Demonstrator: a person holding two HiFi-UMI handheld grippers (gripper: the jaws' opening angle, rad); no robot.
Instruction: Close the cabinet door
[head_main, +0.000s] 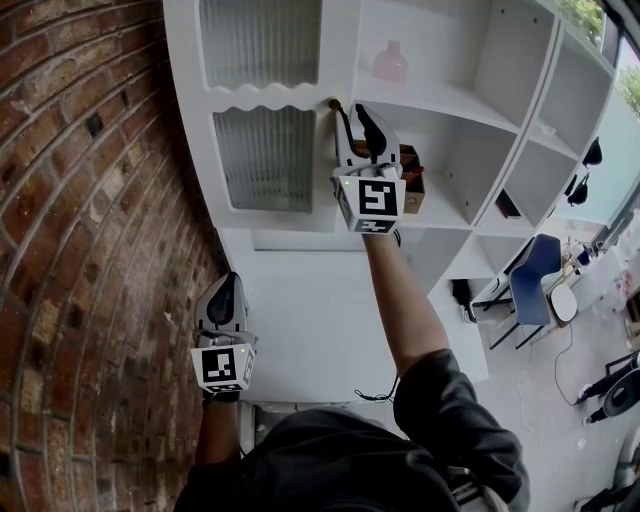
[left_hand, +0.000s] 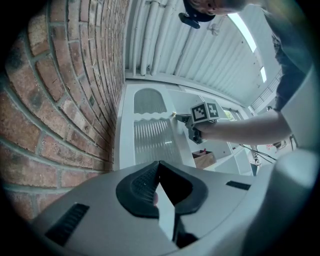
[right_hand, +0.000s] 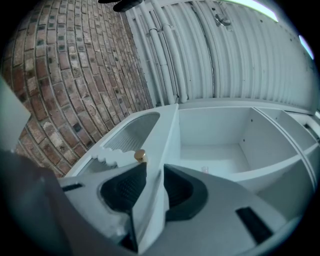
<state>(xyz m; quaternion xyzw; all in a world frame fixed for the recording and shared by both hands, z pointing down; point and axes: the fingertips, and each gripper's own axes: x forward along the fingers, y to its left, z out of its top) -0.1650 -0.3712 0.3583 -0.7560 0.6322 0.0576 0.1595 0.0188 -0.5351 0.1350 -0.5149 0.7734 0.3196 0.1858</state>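
Cabinet door (head_main: 265, 158): ajar, not yet shut. Its free edge, just below the knob (head_main: 333, 103), is clamped by the right gripper (head_main: 358, 125). Left gripper (head_main: 226, 292): clenched, empty, well below the door. Remaining: likely 1 push home.

The cabinet door (head_main: 268, 160) is a white frame around a tall ribbed glass pane (left_hand: 155, 142), with a scalloped top rail and a small brass knob (right_hand: 140, 155) at the upper corner of its free edge. It hangs upright at the end of the white cabinet (head_main: 300, 330) beside the brick wall (head_main: 90, 250) - nearly flush with the front, yet not fully shut. Its free edge, just below the knob, sits between the jaws of the right gripper (head_main: 352, 112) - one pad on each face.
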